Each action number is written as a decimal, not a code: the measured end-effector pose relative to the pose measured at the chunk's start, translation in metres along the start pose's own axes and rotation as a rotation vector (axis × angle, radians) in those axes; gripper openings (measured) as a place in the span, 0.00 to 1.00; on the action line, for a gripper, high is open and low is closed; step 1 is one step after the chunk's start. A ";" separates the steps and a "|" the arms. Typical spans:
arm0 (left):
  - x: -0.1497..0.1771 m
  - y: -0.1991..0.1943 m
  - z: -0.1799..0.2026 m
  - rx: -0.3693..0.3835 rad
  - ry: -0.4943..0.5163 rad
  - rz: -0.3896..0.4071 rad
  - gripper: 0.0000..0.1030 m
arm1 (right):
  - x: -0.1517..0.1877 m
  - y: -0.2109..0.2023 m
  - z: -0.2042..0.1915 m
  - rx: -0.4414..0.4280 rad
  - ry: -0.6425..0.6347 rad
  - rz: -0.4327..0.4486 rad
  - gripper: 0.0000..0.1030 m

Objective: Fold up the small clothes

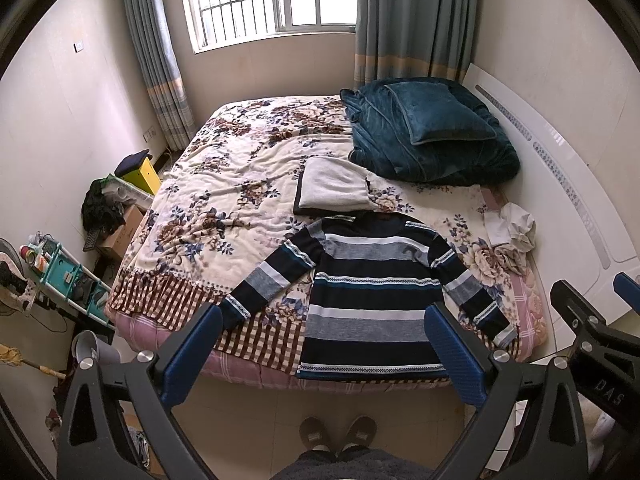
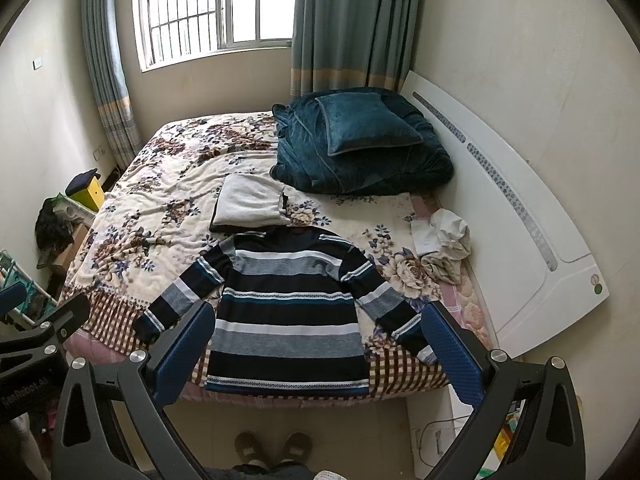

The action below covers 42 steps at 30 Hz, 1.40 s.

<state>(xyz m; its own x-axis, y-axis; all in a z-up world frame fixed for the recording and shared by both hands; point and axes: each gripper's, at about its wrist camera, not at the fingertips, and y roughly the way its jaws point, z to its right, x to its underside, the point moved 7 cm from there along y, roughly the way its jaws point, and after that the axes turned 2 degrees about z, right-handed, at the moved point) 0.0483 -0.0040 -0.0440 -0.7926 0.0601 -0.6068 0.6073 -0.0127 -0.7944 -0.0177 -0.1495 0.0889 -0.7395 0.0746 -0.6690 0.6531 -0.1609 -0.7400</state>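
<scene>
A striped sweater (image 1: 372, 300), navy, grey and white, lies flat on the bed with both sleeves spread out and its hem at the near edge; it also shows in the right wrist view (image 2: 288, 312). A folded white garment (image 1: 332, 188) lies just behind its collar, also seen in the right wrist view (image 2: 250, 202). My left gripper (image 1: 324, 356) is open and empty, held above the floor in front of the bed. My right gripper (image 2: 320, 356) is open and empty at the same height; it shows at the right of the left wrist view (image 1: 588, 320).
The bed has a floral blanket (image 1: 240, 184). A folded teal blanket with a pillow (image 1: 432, 132) sits at the back right. Crumpled white cloth (image 1: 512, 228) lies near the white headboard (image 1: 568, 184). Boxes and a shelf (image 1: 68, 276) stand on the left.
</scene>
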 end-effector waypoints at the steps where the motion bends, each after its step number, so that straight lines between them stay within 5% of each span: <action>1: -0.001 0.000 0.000 0.000 0.000 0.001 1.00 | -0.001 0.000 0.001 0.000 0.001 0.001 1.00; 33: -0.034 0.001 0.004 0.006 0.009 0.013 1.00 | -0.014 0.001 0.008 0.004 0.034 -0.009 1.00; 37: -0.033 0.024 -0.006 0.008 0.012 0.031 1.00 | -0.011 0.020 0.024 0.040 0.109 -0.025 1.00; 42: -0.033 0.096 -0.002 -0.013 0.053 0.014 1.00 | 0.025 0.084 0.062 0.147 0.241 -0.076 1.00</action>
<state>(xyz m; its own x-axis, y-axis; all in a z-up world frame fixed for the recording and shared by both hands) 0.1327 -0.0054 -0.1004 -0.7803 0.1128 -0.6152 0.6191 -0.0010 -0.7853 0.0084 -0.2224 0.0146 -0.7141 0.3205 -0.6224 0.5538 -0.2853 -0.7823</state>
